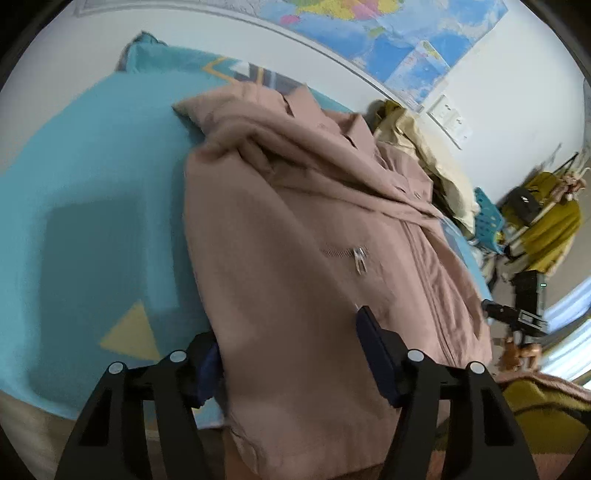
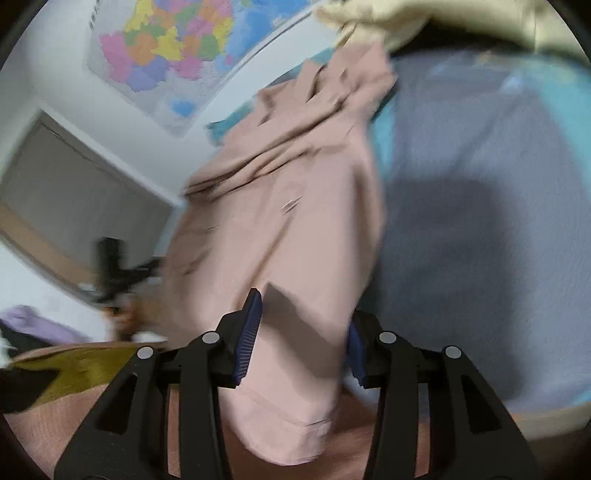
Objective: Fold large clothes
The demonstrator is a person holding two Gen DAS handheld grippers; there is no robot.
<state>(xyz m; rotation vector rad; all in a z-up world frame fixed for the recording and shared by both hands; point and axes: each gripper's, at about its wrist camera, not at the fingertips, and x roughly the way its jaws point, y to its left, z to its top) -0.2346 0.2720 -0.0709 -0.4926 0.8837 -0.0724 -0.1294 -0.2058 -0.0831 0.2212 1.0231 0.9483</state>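
Room: white walls carried a coloured map, with wall sockets below it in the left wrist view.
Bed: a turquoise bedspread with a yellow triangle print covered it; in the right wrist view the same cover looked blue-grey and blurred.
Jacket: a dusty-pink jacket lay on the bed, its hem hanging over the near edge and its collar toward the far edge by the wall.
Long axis: it ran from near edge to far edge, zip line along it, collar end pointing at the map wall.
Sleeves: they were folded across the chest near the collar.
Left wrist view only: a cream garment beyond the collar, a blue plastic basket, a mustard cloth on a rack, and the jacket's pocket zip pull.
Right wrist view only: a grey door, a lilac cloth low at the left, and a dark stand, blurred.
Left gripper: its jaws stood apart, straddling the jacket's hem area near the bed's near edge; the blue pads did not press the cloth.
Right gripper: its jaws stood apart too, with the hem corner hanging between them, unpinched.
Blur: the right wrist view was smeared, so finer fabric detail could not be told.
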